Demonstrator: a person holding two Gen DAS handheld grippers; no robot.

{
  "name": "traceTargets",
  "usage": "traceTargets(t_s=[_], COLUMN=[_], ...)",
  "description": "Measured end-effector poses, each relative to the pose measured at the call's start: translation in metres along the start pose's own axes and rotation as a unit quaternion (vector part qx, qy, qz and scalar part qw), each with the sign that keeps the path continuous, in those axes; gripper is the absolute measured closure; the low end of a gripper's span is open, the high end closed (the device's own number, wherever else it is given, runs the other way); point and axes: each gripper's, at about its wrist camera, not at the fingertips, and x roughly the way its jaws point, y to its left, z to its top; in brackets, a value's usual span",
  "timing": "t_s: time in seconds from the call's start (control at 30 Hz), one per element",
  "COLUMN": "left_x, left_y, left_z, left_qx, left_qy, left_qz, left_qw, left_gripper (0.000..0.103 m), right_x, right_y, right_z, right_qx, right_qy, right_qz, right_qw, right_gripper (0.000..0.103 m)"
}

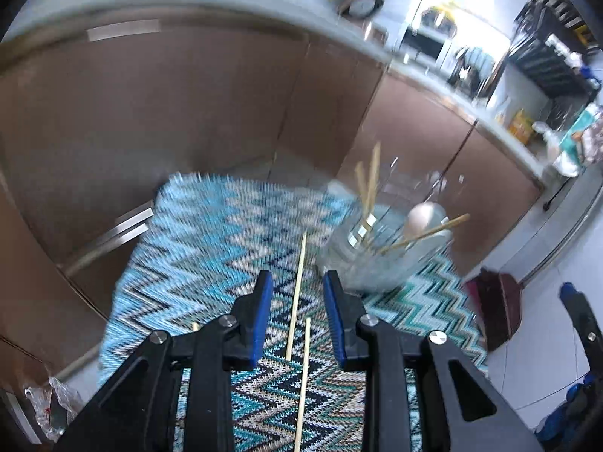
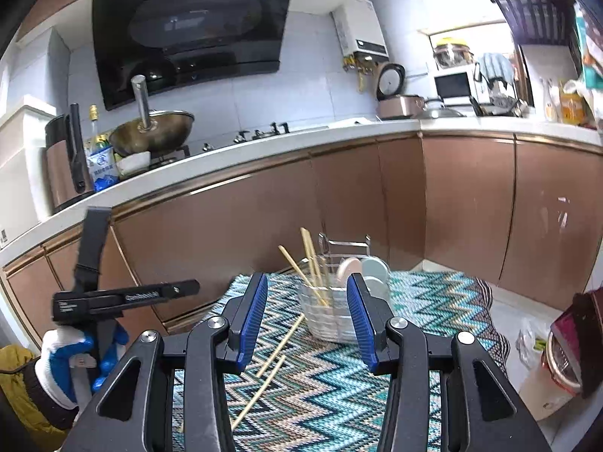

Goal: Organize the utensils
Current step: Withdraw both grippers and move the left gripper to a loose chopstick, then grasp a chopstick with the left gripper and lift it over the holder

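Note:
Two loose wooden chopsticks (image 1: 296, 293) lie on the zigzag-patterned cloth (image 1: 196, 248). My left gripper (image 1: 297, 277) hovers over them, open, with the farther stick showing between its blue pads and apart from both. A clear glass holder (image 1: 377, 252) to its right holds several chopsticks and pale spoons. In the right wrist view my right gripper (image 2: 307, 280) is open and empty, facing the glass holder (image 2: 331, 316). The loose chopsticks (image 2: 280, 342) lie below and left of it. The left gripper (image 2: 188, 286) is at the left, held by a gloved hand (image 2: 64, 350).
Brown cabinet fronts (image 2: 264, 218) stand close behind the cloth, under a white counter (image 2: 226, 158) with a wok and bottles. A dark red container (image 2: 565, 350) and a plastic bag sit at the right. One finger of the right gripper (image 1: 576, 312) shows at the right edge.

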Motion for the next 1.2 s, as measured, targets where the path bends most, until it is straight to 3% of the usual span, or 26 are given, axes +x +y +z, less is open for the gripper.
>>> traceTargets(t_s=[0.2, 0.4, 0.6, 0.83, 0.97, 1.1, 1.2], left_x=[0.095, 0.150, 0.181, 0.203, 0.216, 0.215, 0.192], left_y=[0.012, 0.010, 0.000, -0.015, -0.020, -0.019, -0.009], left_z=[0.015, 0.031, 0.028, 0.026, 0.026, 0.020, 0.018], left_qx=[-0.019, -0.007, 0.037, 0.074, 0.070, 0.062, 0.035], left_qy=[0.104, 0.144, 0.176, 0.200, 0.210, 0.197, 0.165], left_qz=[-0.022, -0.037, -0.037, -0.016, -0.007, -0.004, -0.013], left_qw=[0.9941, 0.9889, 0.9830, 0.9770, 0.9751, 0.9784, 0.9855], left_gripper=[0.077, 0.077, 0.077, 0.078, 0.096, 0.098, 0.098], right_x=[0.029, 0.060, 0.076, 0.089, 0.093, 0.093, 0.094], right_y=[-0.037, -0.070, -0.091, -0.097, -0.101, -0.104, -0.105], right_z=[-0.027, -0.054, -0.069, -0.081, -0.087, -0.091, -0.093], right_qx=[0.030, 0.057, 0.073, 0.077, 0.079, 0.084, 0.088], right_qy=[0.040, 0.086, 0.109, 0.125, 0.132, 0.135, 0.134], right_qz=[-0.015, -0.034, -0.043, -0.044, -0.045, -0.044, -0.042], right_qw=[0.999, 0.994, 0.990, 0.988, 0.987, 0.986, 0.986], right_gripper=[0.059, 0.059, 0.059, 0.059, 0.059, 0.059, 0.059])
